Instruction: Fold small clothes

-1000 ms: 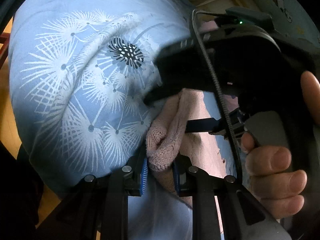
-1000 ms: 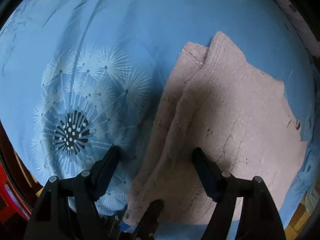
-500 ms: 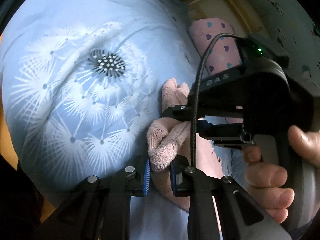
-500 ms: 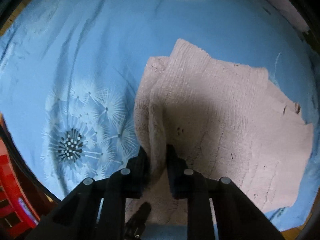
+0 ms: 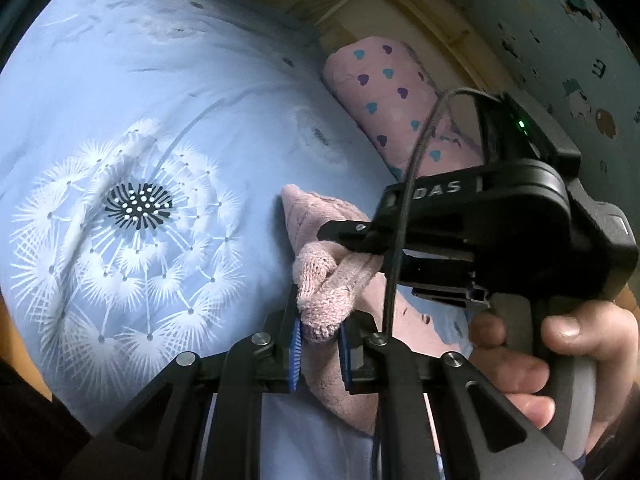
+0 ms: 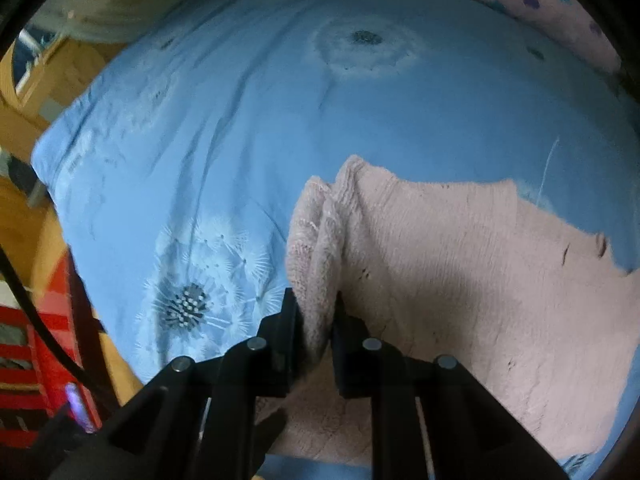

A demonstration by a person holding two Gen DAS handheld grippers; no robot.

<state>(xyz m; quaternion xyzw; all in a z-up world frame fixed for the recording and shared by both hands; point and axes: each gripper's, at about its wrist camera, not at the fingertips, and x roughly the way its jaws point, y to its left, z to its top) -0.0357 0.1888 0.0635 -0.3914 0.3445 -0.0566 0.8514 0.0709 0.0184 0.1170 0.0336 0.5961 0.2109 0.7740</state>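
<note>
Pink knitted garment [image 6: 460,264], one, on blue dandelion-print bedsheet [image 6: 240,128]; bunched edge pinched by left gripper [image 5: 318,330] and closing right gripper [image 6: 318,324] jaws.

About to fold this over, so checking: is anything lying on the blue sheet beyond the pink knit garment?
Nothing visible does. Both the left gripper and right gripper pinch the pink knit garment; the blue dandelion sheet beyond is bare.
</note>
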